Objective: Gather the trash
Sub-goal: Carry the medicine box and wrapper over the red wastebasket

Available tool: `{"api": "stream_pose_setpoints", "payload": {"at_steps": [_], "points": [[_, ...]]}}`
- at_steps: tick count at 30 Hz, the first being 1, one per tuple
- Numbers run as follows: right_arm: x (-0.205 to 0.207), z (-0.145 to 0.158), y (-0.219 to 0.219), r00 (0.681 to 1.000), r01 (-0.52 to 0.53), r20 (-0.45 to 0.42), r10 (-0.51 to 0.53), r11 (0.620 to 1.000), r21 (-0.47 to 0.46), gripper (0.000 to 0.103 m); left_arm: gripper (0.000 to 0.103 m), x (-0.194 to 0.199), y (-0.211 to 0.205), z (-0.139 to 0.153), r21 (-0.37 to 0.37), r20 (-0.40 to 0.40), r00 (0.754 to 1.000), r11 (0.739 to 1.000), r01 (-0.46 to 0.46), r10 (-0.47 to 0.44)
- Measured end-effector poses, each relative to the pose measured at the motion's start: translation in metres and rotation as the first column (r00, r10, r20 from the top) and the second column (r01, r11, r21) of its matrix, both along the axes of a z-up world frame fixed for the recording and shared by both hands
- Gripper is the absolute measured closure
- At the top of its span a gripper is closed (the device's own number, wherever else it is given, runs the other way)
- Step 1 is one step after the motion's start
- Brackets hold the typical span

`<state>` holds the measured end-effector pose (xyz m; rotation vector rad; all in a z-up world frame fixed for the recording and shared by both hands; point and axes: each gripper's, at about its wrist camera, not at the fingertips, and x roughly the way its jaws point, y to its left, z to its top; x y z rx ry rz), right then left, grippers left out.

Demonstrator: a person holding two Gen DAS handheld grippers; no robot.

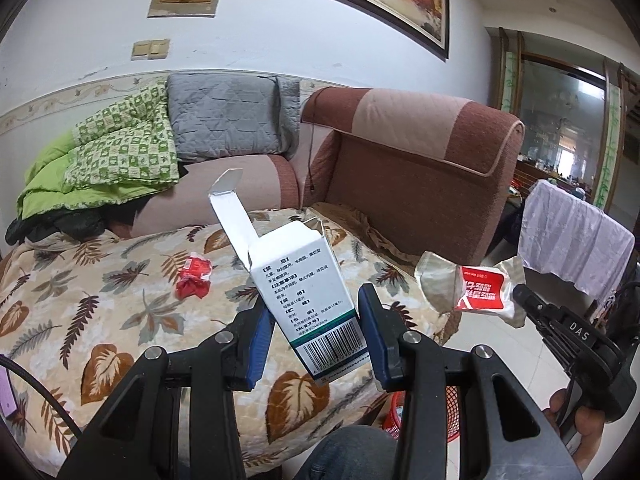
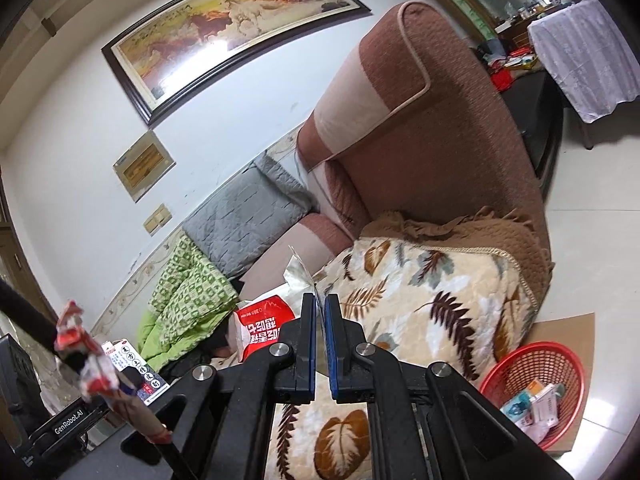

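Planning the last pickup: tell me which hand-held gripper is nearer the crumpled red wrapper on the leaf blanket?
Left. The left hand-held gripper, shut on the white box, is just beside the red wrapper. The right hand-held gripper, clamping a packet, sits farther off.

Leaf-print blanket (image 1: 120, 312) over sofa seat, crumpled red wrapper (image 1: 195, 276) on it, red basket (image 2: 536, 376) on floor (image 2: 592, 248)
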<state>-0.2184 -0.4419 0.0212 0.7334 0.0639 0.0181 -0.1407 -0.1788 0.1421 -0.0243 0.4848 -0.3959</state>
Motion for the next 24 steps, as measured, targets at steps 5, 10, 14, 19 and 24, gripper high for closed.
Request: {"api": "stream_pose_setpoints", "payload": {"at_steps": [5,10,14,19,24], "points": [[-0.014,-0.005,-0.016,0.999,0.044,-0.005,-0.044,0.999,0.004,0.098,0.063,-0.004,-0.019,-0.003,0.012,-0.007,0.999,0.999,0.041,-0.041],[-0.025,-0.013,-0.030,0.996,0.082,-0.027,-0.082,0.997,0.008,0.098,0.063,-0.007,-0.041,-0.011,0.032,-0.018,0.996,0.995,0.089,-0.089],[-0.035,-0.024,-0.044,0.991,0.123,-0.047,-0.122,0.992,0.019,0.098,0.063,-0.009,-0.063,-0.017,0.051,-0.033,0.991,0.990,0.134,-0.133],[-0.047,-0.039,-0.063,0.983,0.168,-0.076,-0.165,0.985,0.043,0.098,0.063,-0.011,-0.085,-0.025,0.076,-0.040,0.984,0.981,0.177,-0.174],[-0.055,-0.053,-0.078,0.977,0.197,-0.096,-0.190,0.978,0.063,0.098,0.063,-0.013,-0.107,-0.035,0.101,-0.062,0.977,0.972,0.211,-0.206]]}}
